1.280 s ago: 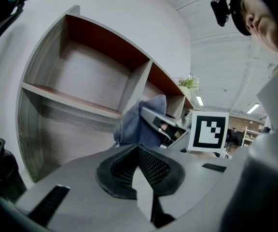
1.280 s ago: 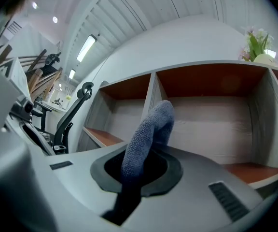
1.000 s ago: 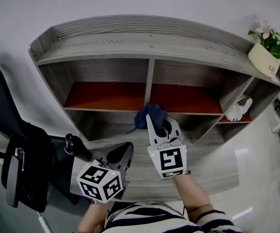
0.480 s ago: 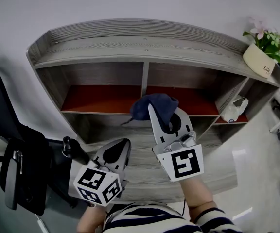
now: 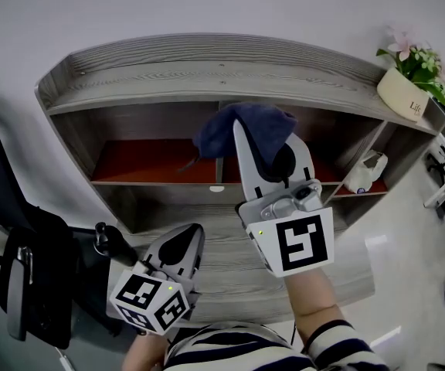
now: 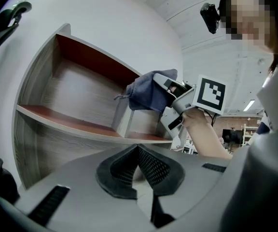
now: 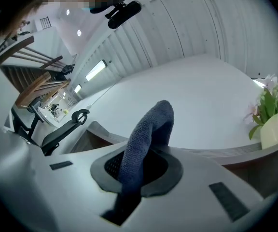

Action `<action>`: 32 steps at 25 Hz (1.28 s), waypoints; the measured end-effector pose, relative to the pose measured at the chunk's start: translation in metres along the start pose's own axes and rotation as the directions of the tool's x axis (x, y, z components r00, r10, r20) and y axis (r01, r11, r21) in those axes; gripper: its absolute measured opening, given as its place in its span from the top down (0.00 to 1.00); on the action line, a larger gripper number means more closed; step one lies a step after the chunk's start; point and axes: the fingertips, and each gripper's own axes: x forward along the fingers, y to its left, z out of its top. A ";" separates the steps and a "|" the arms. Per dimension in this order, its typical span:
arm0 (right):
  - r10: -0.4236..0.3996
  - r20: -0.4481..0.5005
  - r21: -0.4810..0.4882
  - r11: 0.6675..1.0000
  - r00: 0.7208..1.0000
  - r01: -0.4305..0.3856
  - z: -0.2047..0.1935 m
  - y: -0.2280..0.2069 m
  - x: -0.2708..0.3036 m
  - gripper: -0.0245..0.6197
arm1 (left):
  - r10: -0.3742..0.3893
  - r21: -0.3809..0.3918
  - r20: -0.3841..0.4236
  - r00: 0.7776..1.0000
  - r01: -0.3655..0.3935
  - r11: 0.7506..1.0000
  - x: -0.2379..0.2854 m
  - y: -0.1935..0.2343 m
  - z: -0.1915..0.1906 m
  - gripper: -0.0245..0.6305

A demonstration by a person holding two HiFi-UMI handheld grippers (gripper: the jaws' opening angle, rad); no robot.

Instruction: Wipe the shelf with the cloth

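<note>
Now the right tongs (image 5: 265,141) clamp the cloth (image 5: 226,130), held up before the shelf (image 5: 207,76) top; the left tongs (image 5: 185,242) hang low, jaws together and empty. Best to press the cloth flat on the top board and sweep evenly.

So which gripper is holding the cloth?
The right gripper, raised before the shelf, its jaws shut on the blue cloth; the left gripper hangs low, shut and empty.

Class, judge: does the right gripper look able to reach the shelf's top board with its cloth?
Probably yes. The right gripper, shut on the cloth, hovers just before the top board, nothing between them; the flowerpot stands at its far end.
</note>
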 end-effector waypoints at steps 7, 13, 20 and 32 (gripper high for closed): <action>0.013 -0.021 -0.052 0.999 1.000 -0.015 -0.007 0.000 0.022 0.89 | -0.043 0.002 -0.010 0.999 0.043 0.999 0.008 -0.013 -0.001 0.94; -0.053 -0.041 -0.075 0.996 0.998 0.049 -0.010 -0.024 0.007 0.89 | -0.053 -0.010 -0.013 0.999 0.053 0.999 0.012 -0.015 -0.002 0.94; -0.152 -0.101 -0.161 0.978 0.983 0.135 -0.019 -0.075 -0.025 0.89 | -0.104 -0.014 -0.033 0.994 0.104 0.994 0.025 -0.029 -0.006 0.94; -0.379 -0.170 -0.255 0.909 0.910 0.330 -0.030 -0.176 -0.088 0.89 | -0.170 -0.007 -0.073 0.983 0.170 0.985 0.043 -0.050 -0.014 0.94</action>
